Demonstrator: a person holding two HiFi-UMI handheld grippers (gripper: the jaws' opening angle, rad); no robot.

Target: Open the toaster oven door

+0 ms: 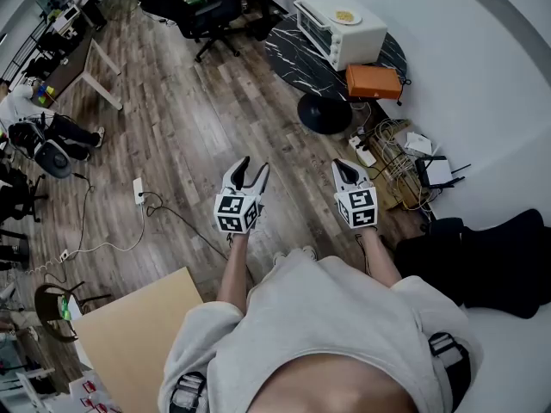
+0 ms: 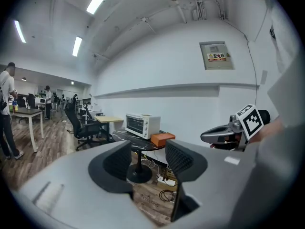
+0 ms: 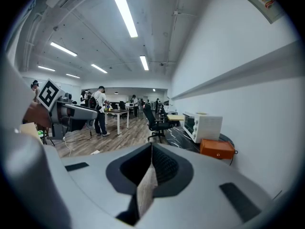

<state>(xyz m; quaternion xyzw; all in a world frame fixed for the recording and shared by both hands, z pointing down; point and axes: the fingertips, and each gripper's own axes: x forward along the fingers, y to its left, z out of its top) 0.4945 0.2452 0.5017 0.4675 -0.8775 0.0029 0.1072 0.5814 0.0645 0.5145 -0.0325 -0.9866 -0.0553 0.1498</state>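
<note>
Wall panel [image 2: 216,65]: yellow label [image 2: 217,56], red characters too small to read; nothing else legible.

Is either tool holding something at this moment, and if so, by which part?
Nothing is held. The left tool stands open and empty; the right tool is shut on nothing.

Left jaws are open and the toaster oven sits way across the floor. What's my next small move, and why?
Probably step forward toward the table, left gripper leading. The toaster oven stands on it well ahead of both grippers, its door looking closed, so nothing is in reach from here. The left gripper is open and empty, ready for the door; the right gripper is shut.
</note>
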